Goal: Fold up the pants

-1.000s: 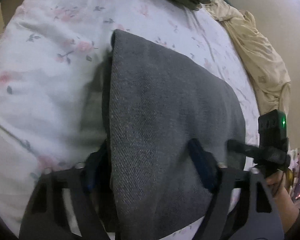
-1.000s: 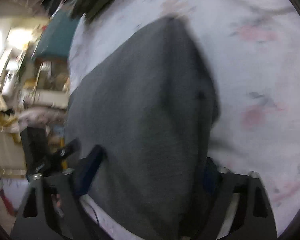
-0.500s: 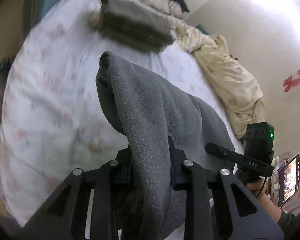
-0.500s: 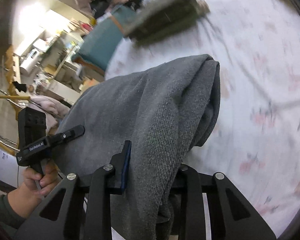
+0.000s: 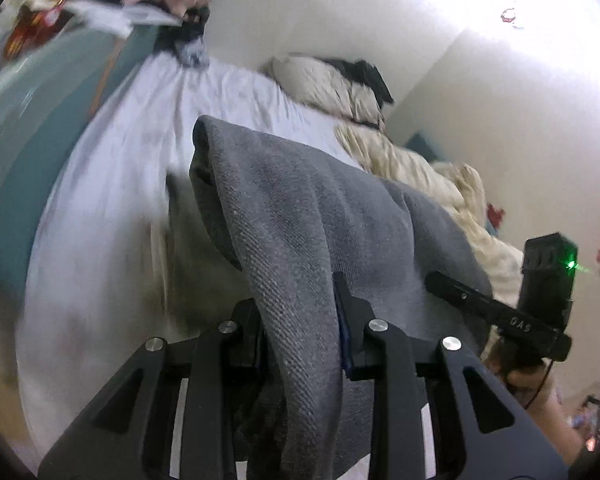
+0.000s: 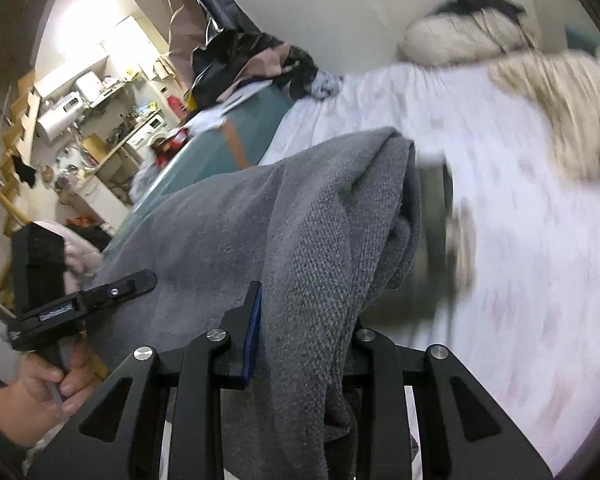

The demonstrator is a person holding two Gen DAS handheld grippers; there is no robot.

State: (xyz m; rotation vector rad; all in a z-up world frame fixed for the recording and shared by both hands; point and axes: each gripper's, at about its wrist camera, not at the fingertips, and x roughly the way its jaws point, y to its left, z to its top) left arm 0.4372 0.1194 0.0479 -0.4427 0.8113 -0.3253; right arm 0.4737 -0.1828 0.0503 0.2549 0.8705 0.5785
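Left wrist view: the grey pants (image 5: 300,216) hang lifted above the bed (image 5: 112,184), a thick fold running from 11 o'clock down into the left claw (image 5: 300,320), which is clenched on the cloth after its jaws have just been closing. The fabric spreads toward 3 o'clock, where the right claw (image 5: 452,284) meets its far edge. In the right wrist view the same pants (image 6: 284,240) drop through the right claw (image 6: 304,320), likewise clenched on a bunched fold, with the left claw (image 6: 140,280) and the hand (image 6: 32,392) holding it at 8 o'clock. The white sheet lies bare at 9 o'clock. A cream duvet (image 5: 420,176) heaps along the wall at 2 o'clock, a pillow (image 5: 324,80) at 12, a teal bed edge (image 5: 28,152) at 9.
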